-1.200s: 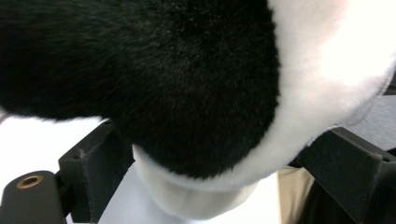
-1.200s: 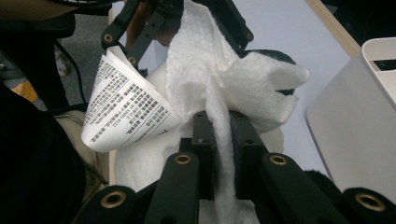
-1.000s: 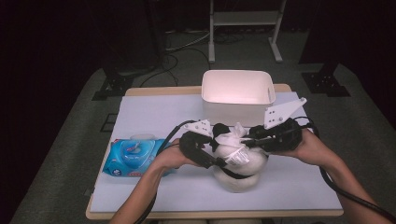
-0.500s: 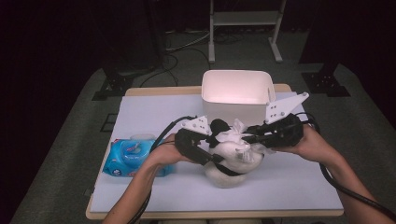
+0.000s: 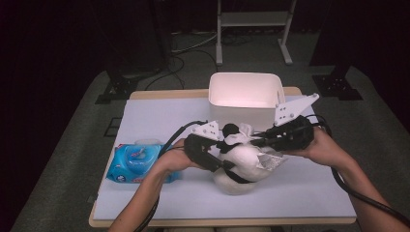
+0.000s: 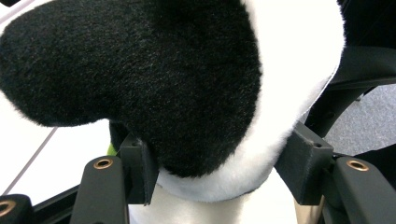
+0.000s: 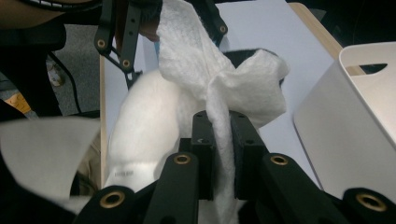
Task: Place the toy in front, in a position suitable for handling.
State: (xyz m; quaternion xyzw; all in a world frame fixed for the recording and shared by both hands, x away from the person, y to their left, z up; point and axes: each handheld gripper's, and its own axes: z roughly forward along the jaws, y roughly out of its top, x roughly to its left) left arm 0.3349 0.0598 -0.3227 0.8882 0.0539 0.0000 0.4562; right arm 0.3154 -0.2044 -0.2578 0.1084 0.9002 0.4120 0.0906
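From the high view, the plush toy (image 5: 241, 164) sits near the middle of the surface (image 5: 154, 116), with the left claw (image 5: 223, 145) and right claw (image 5: 256, 141) meeting over its top, just in front of the white bin (image 5: 244, 96); a blue wipes pack (image 5: 138, 162) lies to the left. The left gripper view adds what that angle hides: the left claw's jaws are spread wide and pressed against the toy's black-and-white fur (image 6: 187, 93) on both sides. The right gripper view shows the right claw (image 7: 219, 140) nearly closed, pinching a white wipe (image 7: 210, 79) that drapes over the toy.
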